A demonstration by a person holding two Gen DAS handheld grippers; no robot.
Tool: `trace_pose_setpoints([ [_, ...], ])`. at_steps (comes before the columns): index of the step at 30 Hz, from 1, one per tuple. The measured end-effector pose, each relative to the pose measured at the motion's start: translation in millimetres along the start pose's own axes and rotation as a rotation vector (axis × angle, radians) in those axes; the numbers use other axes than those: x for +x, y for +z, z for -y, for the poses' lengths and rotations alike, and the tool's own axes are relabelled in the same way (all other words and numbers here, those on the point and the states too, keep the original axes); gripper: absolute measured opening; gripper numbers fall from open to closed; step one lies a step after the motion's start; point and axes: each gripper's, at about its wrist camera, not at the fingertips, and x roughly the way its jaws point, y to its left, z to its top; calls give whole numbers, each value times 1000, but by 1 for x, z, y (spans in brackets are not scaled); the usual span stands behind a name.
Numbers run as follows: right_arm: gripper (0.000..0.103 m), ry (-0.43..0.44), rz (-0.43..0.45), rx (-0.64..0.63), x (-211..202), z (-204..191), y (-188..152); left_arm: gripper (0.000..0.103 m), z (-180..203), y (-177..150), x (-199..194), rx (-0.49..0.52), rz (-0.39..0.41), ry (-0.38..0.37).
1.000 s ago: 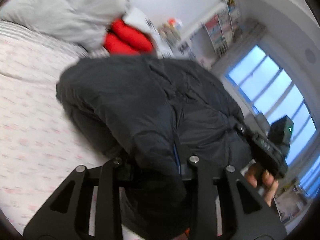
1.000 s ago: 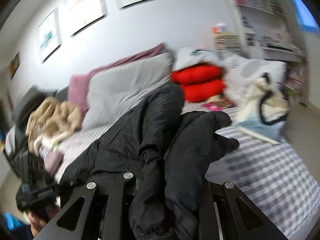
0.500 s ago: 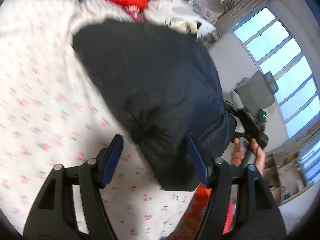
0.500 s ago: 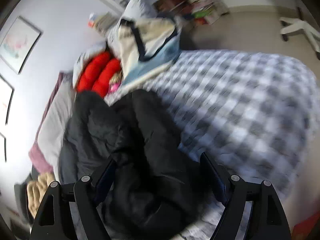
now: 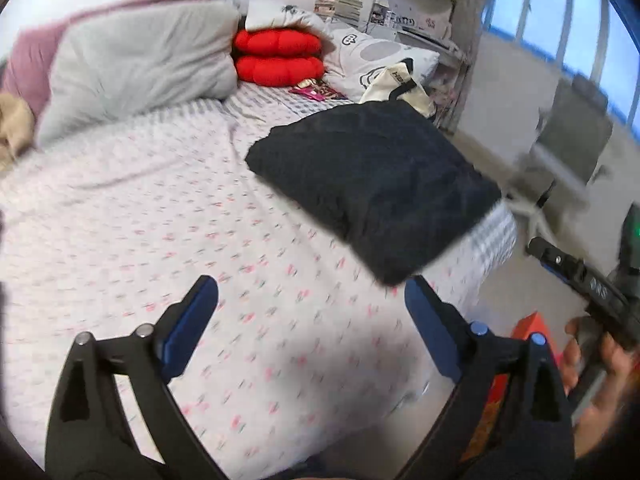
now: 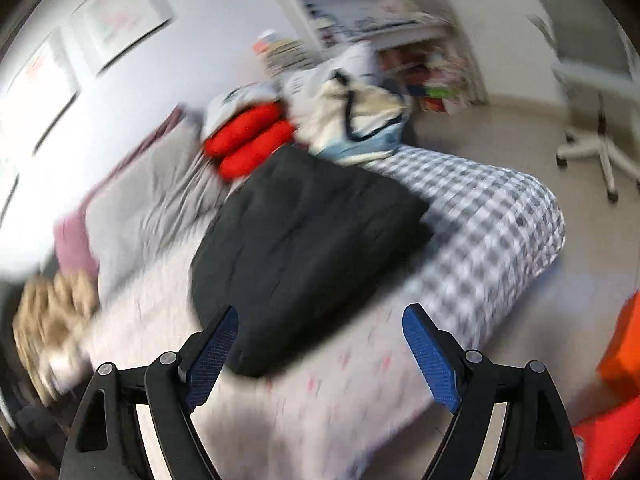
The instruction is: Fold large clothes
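Observation:
A black padded jacket lies folded into a thick rectangle on the bed, near its right edge. It also shows in the right wrist view, blurred. My left gripper is open and empty, held back from the jacket above the flowered sheet. My right gripper is open and empty, just short of the jacket's near edge. The right gripper's body and the hand holding it show at the right of the left wrist view.
A grey pillow, red cushions and a white bag sit at the bed's head. A beige garment lies at the left. A checked blanket covers the bed corner. An office chair and an orange box stand on the floor.
Both grippers held the jacket a second ago, then opened and let it go. Both have pulled back from it, and the jacket now lies folded on the bed.

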Motion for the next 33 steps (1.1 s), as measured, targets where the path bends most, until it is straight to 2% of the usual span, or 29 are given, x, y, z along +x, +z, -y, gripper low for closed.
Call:
trace_pose_setpoints([
  [3,89,-15,28,-88,-31,-36,-29,96,9,-17,-34,44,38,23],
  [5,94,-41,71,-115,-51,-53,-35,102,13,-22,-49,55,63,38],
  [6,101,-51,85,-127,-61,-60,-37,102,15,-24,-57,66,75,43],
  [7,103,-66,89,-135,-69,-66,-37,102,18,-26,-63,75,79,39],
  [10,103,-124,95,-146,-85,-75,-36,102,23,-28,-77,92,94,12],
  [12,103,-164,95,-140,-93,-78,-37,102,25,-28,-79,96,71,-32],
  [15,103,-213,103,-126,-102,-82,-41,102,20,-34,-84,49,67,-72],
  [23,103,-285,91,-215,-106,-113,-56,102,4,-33,-97,-20,127,-29],
  [27,103,-320,99,-241,-100,-127,-58,103,-1,-36,-101,-3,163,-19],
  [33,103,-335,100,-247,-92,-141,-60,102,-11,-39,-95,2,174,-4],
])
